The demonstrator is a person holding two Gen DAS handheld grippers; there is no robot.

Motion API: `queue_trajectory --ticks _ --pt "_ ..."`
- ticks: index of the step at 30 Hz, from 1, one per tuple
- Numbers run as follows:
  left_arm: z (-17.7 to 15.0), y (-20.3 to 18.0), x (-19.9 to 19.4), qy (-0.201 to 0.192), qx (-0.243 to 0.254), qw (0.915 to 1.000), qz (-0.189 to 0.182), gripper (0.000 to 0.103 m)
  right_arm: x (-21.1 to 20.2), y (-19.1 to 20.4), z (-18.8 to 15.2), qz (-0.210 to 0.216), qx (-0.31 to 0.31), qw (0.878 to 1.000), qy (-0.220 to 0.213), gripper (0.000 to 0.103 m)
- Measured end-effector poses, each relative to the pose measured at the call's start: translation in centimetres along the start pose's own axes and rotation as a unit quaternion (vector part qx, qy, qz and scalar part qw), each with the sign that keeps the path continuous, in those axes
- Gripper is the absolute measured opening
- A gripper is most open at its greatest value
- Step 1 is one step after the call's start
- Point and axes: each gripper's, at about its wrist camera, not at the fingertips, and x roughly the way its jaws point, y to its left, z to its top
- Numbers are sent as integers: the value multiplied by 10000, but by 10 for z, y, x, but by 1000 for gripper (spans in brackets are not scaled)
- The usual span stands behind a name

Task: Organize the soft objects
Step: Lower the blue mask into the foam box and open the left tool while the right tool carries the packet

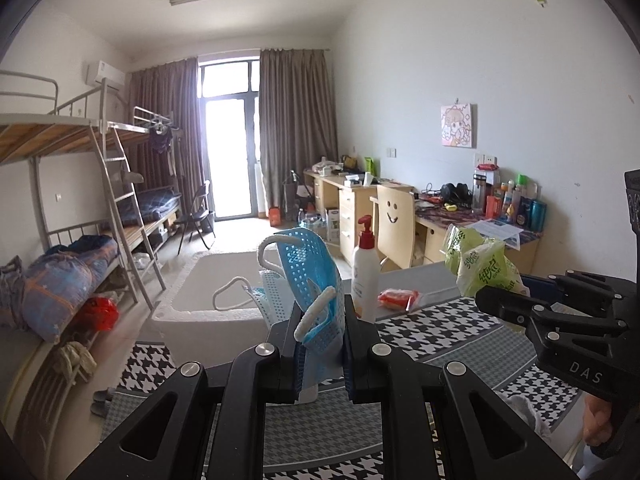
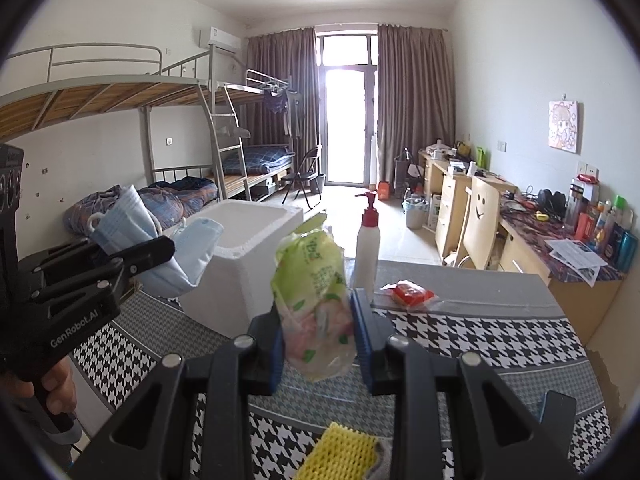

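Both loads are up: the left gripper (image 1: 320, 344) clamps the face masks (image 1: 312, 276), the right gripper (image 2: 320, 340) pinches the green tissue pack (image 2: 316, 296). Carrying step, I'd say; next comes lowering each into the white foam box (image 2: 240, 264), at the right gripper's ten o'clock.

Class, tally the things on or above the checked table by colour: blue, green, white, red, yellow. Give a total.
Blue: 1, masks
Green: 1, tissue pack
White: 2, foam box, pump bottle
Red: 1, packet
Yellow: 1, sponge
Total: 6

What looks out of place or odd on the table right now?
Nothing spilled or damaged. The pump bottle stands upright beside the foam box. Left gripper holds face masks; right gripper holds a green tissue pack.
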Motion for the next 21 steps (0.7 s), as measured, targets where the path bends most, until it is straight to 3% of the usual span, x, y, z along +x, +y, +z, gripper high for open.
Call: queue_trajectory --ticks 21 --pt "25 22 5 -187 -92 9996 172 16 17 21 30 267 -197 9994 -97 34"
